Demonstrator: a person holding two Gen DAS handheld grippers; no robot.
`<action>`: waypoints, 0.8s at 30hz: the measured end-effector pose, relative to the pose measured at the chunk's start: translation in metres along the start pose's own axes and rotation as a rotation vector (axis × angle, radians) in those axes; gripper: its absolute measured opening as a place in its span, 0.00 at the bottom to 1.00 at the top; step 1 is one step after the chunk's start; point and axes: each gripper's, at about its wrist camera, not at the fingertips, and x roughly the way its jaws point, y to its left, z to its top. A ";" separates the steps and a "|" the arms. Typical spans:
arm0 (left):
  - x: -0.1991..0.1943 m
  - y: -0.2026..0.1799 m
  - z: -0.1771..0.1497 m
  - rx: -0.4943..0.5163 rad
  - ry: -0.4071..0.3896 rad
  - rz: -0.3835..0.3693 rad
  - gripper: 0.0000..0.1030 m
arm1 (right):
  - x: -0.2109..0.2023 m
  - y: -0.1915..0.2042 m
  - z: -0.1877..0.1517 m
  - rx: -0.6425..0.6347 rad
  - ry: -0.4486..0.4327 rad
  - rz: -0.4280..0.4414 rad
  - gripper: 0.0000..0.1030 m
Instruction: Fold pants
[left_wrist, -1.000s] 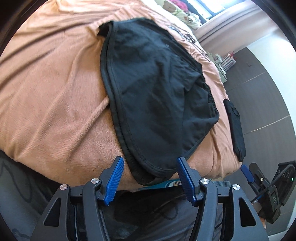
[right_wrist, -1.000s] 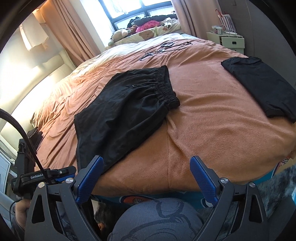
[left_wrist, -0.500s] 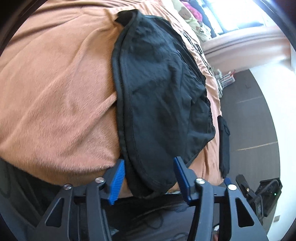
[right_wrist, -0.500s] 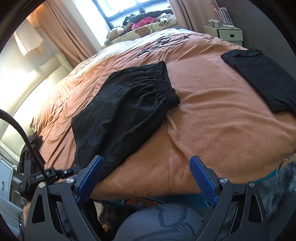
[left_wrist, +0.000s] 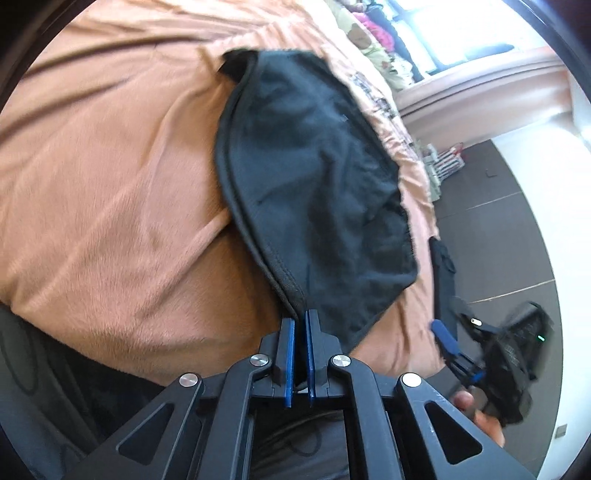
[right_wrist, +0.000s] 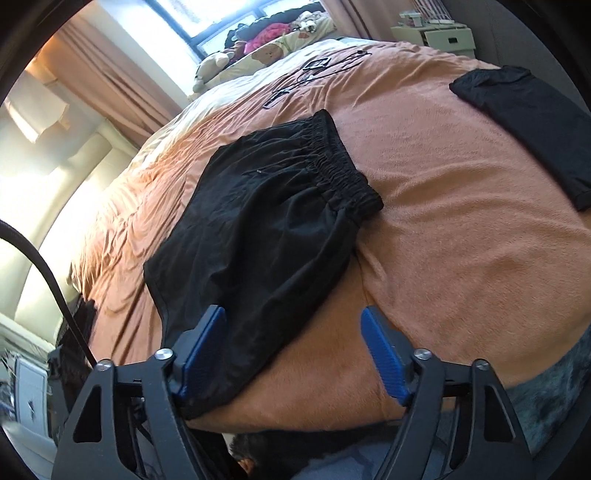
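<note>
Bed (right_wrist: 461, 229): covered by an orange-brown blanket, it carries everything noted here.

Pants (right_wrist: 266, 221): black shorts lying flat on the blanket near the bed's front edge. The elastic waistband is at the far end and the leg hems reach the near edge. The long axis runs away from both jaws, from hem to waistband.

Left gripper (left_wrist: 299, 325): jaws together, clamped on the seamed hem edge of the pants at the near corner. This hand already has the cloth.

Right gripper (right_wrist: 295, 350): jaws wide apart, holding nothing. They straddle the near edge of the pants, the left pad resting over black cloth and the right pad over bare blanket. Judgement: the right hand must close on its hem corner before both can carry the hem up toward the waistband.

Second black garment (right_wrist: 528, 122): folded, well apart to the right, out of the folding path.

Cables and small devices (right_wrist: 314, 74): beyond the waistband, near the pillows. Judgement: no obstruction to the fold.
</note>
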 end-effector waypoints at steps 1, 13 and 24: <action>-0.004 -0.004 0.002 0.013 -0.011 -0.004 0.05 | 0.005 -0.002 0.005 0.022 0.005 -0.004 0.66; -0.025 -0.024 0.035 0.055 -0.082 -0.034 0.05 | 0.050 -0.028 0.037 0.201 0.054 0.006 0.61; -0.040 -0.045 0.064 0.068 -0.152 -0.072 0.05 | 0.066 -0.043 0.048 0.255 0.052 0.062 0.03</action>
